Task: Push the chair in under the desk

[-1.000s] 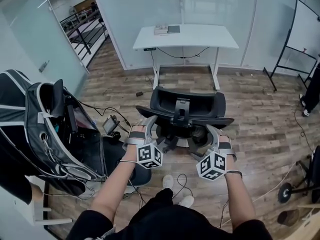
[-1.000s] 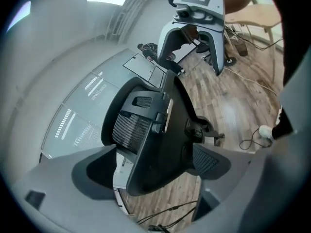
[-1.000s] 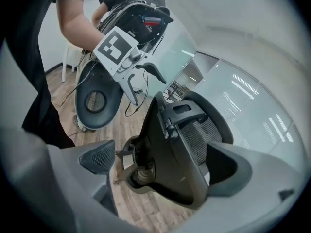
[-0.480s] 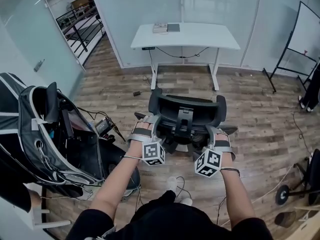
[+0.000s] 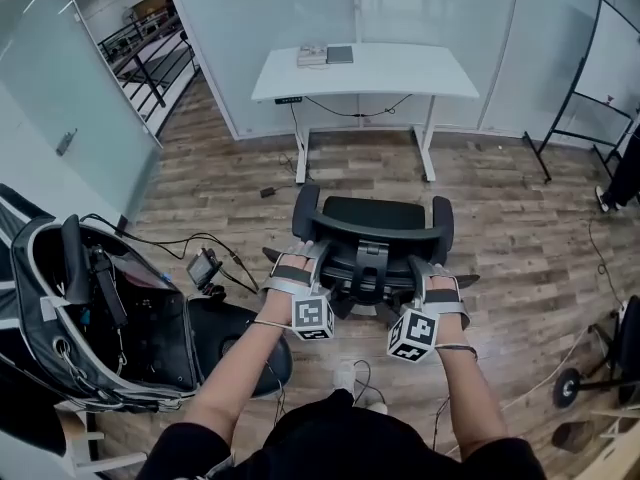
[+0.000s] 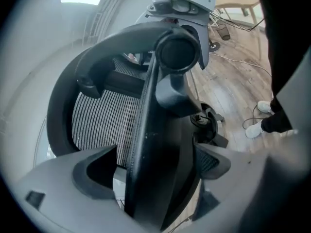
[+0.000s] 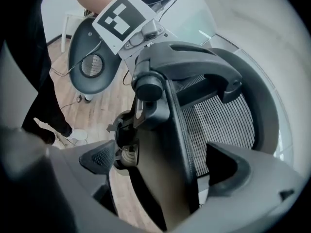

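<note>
The black mesh office chair (image 5: 370,230) stands on the wood floor, its back toward me, a short way in front of the white desk (image 5: 400,70). My left gripper (image 5: 300,255) is at the left side of the backrest's top. My right gripper (image 5: 426,268) is at its right side. In the left gripper view the jaws straddle the chair's back frame (image 6: 158,130), with mesh showing in the gap; the left gripper (image 6: 155,165) is open. The right gripper (image 7: 165,161) likewise stands open around the frame (image 7: 167,140).
A large black bag (image 5: 90,318) with cables lies open at the left, with a dark round seat (image 5: 235,340) beside it. A whiteboard stand (image 5: 598,78) is at the right. Cords (image 5: 268,190) run over the floor left of the desk legs. Books (image 5: 328,56) lie on the desk.
The chair has rolled forward toward the desk with both grippers following at its backrest. The bag has slid lower and leftward in view.
</note>
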The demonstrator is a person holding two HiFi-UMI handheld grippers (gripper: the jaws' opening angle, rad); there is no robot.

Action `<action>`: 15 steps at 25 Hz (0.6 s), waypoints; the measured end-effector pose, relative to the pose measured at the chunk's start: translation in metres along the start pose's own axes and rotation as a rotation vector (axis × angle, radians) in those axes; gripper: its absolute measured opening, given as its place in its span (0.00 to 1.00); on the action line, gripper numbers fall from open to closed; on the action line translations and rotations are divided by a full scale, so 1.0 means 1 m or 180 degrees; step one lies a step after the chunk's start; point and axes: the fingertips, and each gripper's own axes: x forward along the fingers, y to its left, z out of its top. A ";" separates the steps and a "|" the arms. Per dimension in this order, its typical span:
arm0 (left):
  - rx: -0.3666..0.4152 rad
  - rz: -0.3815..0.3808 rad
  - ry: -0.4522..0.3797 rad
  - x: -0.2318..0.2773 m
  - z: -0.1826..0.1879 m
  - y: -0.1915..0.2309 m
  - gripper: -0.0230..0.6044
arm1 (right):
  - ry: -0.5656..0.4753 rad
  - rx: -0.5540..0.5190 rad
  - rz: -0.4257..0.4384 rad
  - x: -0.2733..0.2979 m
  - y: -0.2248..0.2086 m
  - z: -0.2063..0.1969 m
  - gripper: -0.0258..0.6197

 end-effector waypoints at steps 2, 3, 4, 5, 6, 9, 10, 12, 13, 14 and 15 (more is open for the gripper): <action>-0.0003 -0.0023 -0.0008 0.007 0.000 0.000 0.81 | 0.0002 0.0012 0.0010 0.004 -0.004 -0.001 0.92; -0.0024 -0.0027 -0.0015 0.009 0.000 0.001 0.81 | -0.0022 0.0066 0.0039 0.006 -0.005 -0.001 0.92; -0.0059 -0.0021 -0.0026 0.012 0.001 0.003 0.81 | -0.0043 0.0126 0.0069 0.007 -0.006 0.000 0.92; -0.0097 -0.0006 -0.0039 0.013 0.002 0.005 0.81 | -0.0041 0.0159 0.0083 0.009 -0.007 -0.001 0.92; -0.0122 0.0008 -0.0049 0.014 0.002 0.006 0.81 | -0.0014 0.0156 0.0080 0.011 -0.008 -0.002 0.92; -0.0059 -0.0015 -0.0005 0.018 0.000 0.006 0.81 | 0.0119 0.0025 0.0031 0.016 -0.009 -0.006 0.92; -0.0030 -0.0024 0.0014 0.018 -0.002 0.007 0.81 | 0.0159 -0.0028 0.0011 0.016 -0.010 -0.007 0.92; 0.0042 -0.0004 0.0044 0.017 -0.004 0.011 0.81 | 0.0244 -0.0133 -0.0009 0.017 -0.012 -0.008 0.92; 0.0094 0.0022 0.0051 0.018 -0.005 0.013 0.81 | 0.0295 -0.0189 -0.0011 0.019 -0.012 -0.010 0.92; 0.0149 0.0060 0.0049 0.019 -0.005 0.015 0.81 | 0.0350 -0.0241 -0.0009 0.021 -0.011 -0.012 0.92; 0.0192 0.0098 0.0041 0.019 -0.006 0.017 0.81 | 0.0401 -0.0284 -0.0006 0.023 -0.010 -0.014 0.92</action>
